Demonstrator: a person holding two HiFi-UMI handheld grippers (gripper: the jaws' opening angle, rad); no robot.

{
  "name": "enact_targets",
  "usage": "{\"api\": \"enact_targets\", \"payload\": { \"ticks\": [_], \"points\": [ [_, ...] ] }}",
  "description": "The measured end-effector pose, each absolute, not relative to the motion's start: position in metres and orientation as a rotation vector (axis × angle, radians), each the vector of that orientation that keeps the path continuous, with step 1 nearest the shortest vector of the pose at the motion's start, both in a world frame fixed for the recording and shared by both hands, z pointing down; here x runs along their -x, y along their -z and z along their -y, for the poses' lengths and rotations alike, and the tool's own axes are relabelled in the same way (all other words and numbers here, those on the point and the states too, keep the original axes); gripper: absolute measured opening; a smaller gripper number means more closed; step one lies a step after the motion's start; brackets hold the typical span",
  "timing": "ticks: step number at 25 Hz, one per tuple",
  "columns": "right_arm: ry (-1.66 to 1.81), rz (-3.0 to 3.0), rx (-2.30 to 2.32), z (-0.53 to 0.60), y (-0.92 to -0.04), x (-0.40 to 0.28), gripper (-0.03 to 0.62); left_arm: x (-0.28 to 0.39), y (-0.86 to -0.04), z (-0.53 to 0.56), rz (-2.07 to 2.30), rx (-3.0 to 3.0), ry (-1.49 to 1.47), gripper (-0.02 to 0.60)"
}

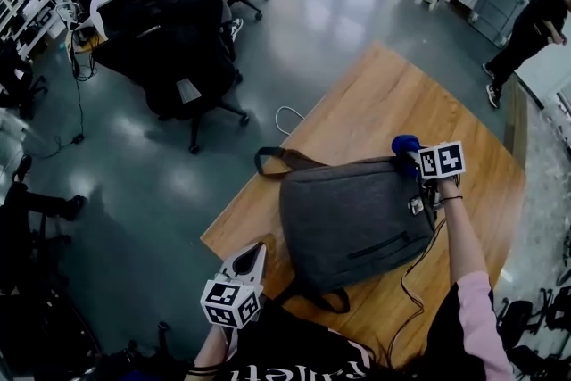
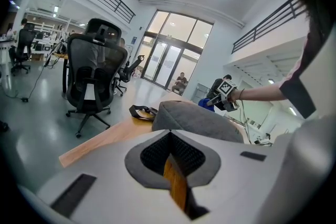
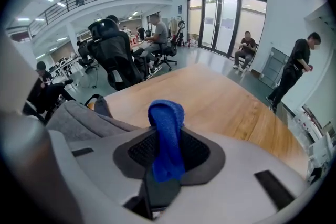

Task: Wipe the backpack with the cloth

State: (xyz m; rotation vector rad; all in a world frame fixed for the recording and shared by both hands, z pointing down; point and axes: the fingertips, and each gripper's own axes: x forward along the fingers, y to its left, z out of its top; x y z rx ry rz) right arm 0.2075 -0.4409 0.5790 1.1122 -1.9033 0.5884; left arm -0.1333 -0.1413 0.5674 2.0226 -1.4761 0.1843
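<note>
A grey backpack (image 1: pixel 352 219) lies flat on the wooden table (image 1: pixel 375 103), its strap (image 1: pixel 277 161) reaching toward the far left edge. My right gripper (image 1: pixel 412 163) is at the backpack's far right corner, shut on a blue cloth (image 1: pixel 406 144). In the right gripper view the cloth (image 3: pixel 167 134) hangs folded between the jaws of that gripper (image 3: pixel 167 152), with the backpack (image 3: pixel 73 115) to the left. My left gripper (image 1: pixel 252 254) hovers at the table's near left edge, beside the backpack's near corner, shut with nothing in it. Its own view shows the backpack (image 2: pixel 194 118) just ahead.
Black office chairs (image 1: pixel 178 49) stand on the grey floor left of the table. A white cable (image 1: pixel 290 116) loops on the floor by the table's far left edge. A thin cable (image 1: pixel 415 281) runs over the table's near right. People sit and stand far behind.
</note>
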Motion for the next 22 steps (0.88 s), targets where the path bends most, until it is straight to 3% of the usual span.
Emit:
{"api": "enact_targets", "payload": {
  "ticks": [22],
  "points": [
    [-0.397, 2.061, -0.66, 0.379, -0.56, 0.025, 0.104, 0.208, -0.562, 0.11, 1.639, -1.902, 0.013, -0.002]
  ]
}}
